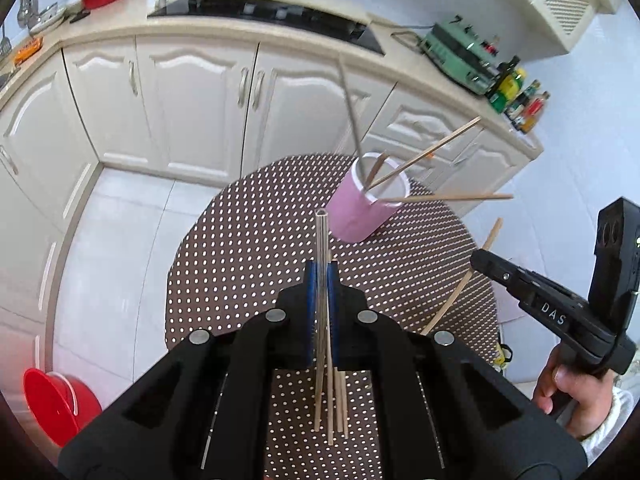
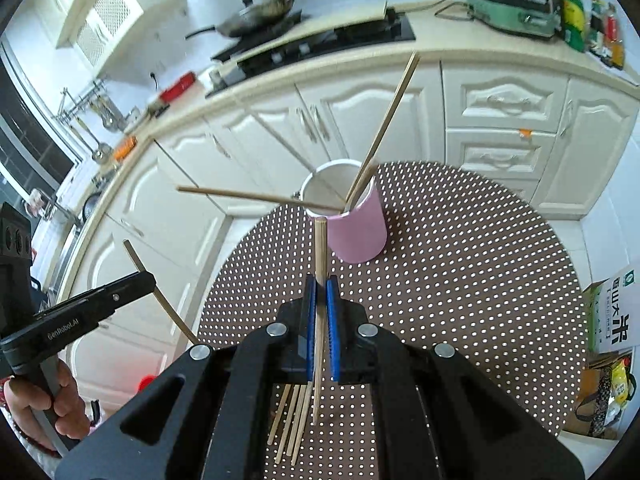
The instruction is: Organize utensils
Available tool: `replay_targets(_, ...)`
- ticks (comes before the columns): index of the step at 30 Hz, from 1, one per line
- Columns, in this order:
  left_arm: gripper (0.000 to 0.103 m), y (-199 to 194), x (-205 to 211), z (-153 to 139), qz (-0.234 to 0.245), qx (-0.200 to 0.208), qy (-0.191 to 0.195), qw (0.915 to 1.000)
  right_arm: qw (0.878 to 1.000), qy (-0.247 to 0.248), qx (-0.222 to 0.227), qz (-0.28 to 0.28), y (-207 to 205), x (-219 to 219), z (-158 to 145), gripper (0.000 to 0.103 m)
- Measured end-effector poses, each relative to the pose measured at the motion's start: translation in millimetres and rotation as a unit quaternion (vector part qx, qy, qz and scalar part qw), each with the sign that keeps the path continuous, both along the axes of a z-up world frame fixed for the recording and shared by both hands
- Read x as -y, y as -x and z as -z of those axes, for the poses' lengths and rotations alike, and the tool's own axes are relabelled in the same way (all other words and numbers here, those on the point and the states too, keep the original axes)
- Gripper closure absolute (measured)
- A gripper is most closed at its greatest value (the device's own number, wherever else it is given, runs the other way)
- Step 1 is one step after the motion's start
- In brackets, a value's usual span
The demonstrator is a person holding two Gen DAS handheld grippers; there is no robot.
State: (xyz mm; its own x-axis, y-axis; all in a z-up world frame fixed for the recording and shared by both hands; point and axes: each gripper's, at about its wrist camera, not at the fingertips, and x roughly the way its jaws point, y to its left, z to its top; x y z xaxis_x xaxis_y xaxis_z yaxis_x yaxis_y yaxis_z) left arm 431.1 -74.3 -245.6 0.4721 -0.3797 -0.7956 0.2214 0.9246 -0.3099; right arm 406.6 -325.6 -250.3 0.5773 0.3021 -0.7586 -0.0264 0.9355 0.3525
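Wooden chopstick [image 2: 320, 252] clamped mid-shaft in right gripper [image 2: 321, 312] fingers; left gripper [image 1: 321, 300] fingers clamp metal chopstick [image 1: 322, 240]. Both above desk [image 1: 248, 248], near pink cup [image 1: 366, 204]. Light, stiff, slippery.

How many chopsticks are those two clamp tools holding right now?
2. A pale chopstick is clamped in the left hand-held gripper, and a wooden chopstick in the right hand-held gripper. Another could be hidden behind either.
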Motion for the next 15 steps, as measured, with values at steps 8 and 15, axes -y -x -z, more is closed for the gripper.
replay_targets(8, 0.097, 3, 8, -35, 0.013, 0.041, 0.023, 0.9988, 0.998, -0.002, 0.051, 0.034, 12, 18, -31, 0.099)
replay_targets(15, 0.097, -5, 23, -62, 0.027, 0.072, 0.035, 0.9964, 0.994, -0.006, 0.094, 0.06, 11, 38, -64, 0.099)
